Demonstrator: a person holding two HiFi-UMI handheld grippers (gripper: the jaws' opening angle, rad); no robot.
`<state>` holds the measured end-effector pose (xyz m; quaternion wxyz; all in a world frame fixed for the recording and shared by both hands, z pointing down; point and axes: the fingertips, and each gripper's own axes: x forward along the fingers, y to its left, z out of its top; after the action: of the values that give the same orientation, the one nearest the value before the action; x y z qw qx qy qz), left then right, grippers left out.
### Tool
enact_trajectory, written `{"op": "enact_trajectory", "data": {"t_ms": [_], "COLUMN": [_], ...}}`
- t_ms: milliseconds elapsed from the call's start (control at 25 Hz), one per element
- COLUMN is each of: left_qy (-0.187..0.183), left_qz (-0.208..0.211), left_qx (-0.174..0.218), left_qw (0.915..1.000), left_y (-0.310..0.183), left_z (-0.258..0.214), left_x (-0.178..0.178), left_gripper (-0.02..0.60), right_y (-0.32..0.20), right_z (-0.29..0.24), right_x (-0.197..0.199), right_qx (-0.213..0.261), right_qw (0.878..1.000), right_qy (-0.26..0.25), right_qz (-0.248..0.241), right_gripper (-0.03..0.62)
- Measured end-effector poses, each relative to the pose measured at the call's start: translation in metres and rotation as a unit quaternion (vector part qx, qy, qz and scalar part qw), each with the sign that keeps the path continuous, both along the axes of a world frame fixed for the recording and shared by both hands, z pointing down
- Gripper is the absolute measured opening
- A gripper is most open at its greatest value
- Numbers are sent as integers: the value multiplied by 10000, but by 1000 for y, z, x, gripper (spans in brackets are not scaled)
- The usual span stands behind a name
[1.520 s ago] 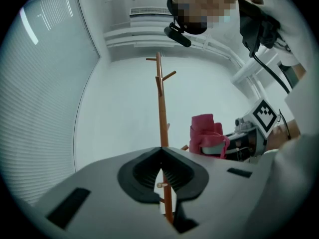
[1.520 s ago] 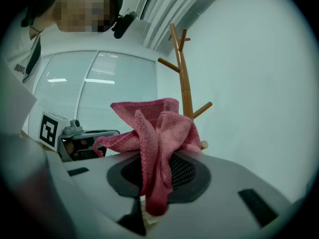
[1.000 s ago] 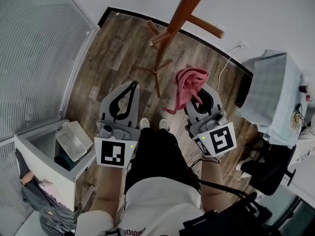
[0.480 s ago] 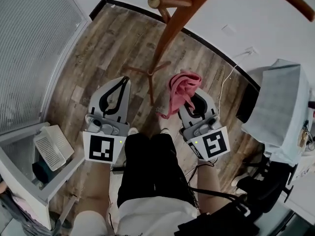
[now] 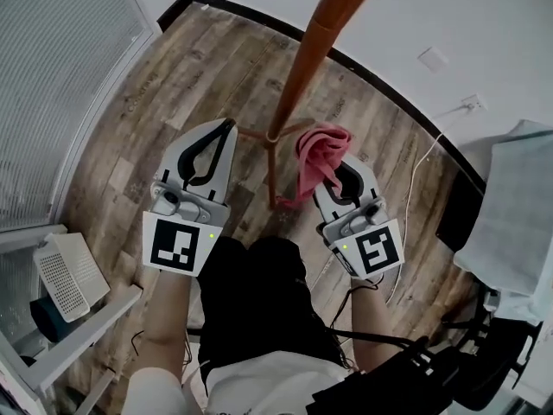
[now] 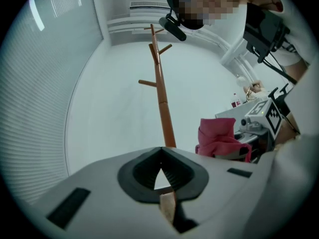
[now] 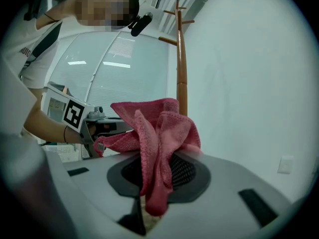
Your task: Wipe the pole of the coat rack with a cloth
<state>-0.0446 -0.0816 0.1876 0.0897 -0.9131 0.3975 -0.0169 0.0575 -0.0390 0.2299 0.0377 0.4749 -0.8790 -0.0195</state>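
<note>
The brown wooden coat rack pole [image 5: 298,67] rises from its spread feet [image 5: 270,137] on the wood floor, just ahead of both grippers. My right gripper [image 5: 337,169] is shut on a crumpled pink cloth [image 5: 318,156], which bunches over its jaws a little right of the pole's foot. In the right gripper view the cloth [image 7: 154,133] fills the jaws, with the pole [image 7: 182,68] standing behind it. My left gripper [image 5: 226,128] is shut with nothing in it, just left of the feet. The left gripper view has the pole [image 6: 162,98] straight ahead and the cloth [image 6: 219,136] to the right.
A white wall with a black baseboard [image 5: 259,15] runs behind the rack. A frosted glass partition [image 5: 52,85] stands at the left, a white slatted bin [image 5: 60,271] at the lower left. A cable [image 5: 423,171] and a grey-covered stand [image 5: 518,206] lie to the right.
Both grippers have come nearer the pole's foot, and the rack's pegs have passed out of the head view. The cloth stays in the right gripper.
</note>
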Motion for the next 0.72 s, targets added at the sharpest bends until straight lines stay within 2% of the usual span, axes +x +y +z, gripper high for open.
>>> {"op": "enact_trajectory", "data": {"t_ms": [200, 440, 640, 720], "left_qy": [63, 212, 513, 516], "left_qz": [-13, -64, -87, -133], "left_qx": [177, 386, 354, 320], "left_qw": [9998, 9990, 9980, 9981], "left_y": [-17, -26, -25, -22], "left_z": [39, 61, 71, 78], "left_x": [2, 7, 13, 13], "left_gripper": [14, 14, 14, 14], "right_y": [-17, -22, -25, -26], "right_z": [56, 104, 144, 158], "right_x": [-3, -3, -3, -5], "right_qx": [55, 42, -54, -144], "right_qw": [9999, 9996, 9994, 9992], "right_qy": [-55, -78, 99, 133], "right_qz": [-95, -283, -313, -338], "right_gripper": [94, 94, 94, 94]}}
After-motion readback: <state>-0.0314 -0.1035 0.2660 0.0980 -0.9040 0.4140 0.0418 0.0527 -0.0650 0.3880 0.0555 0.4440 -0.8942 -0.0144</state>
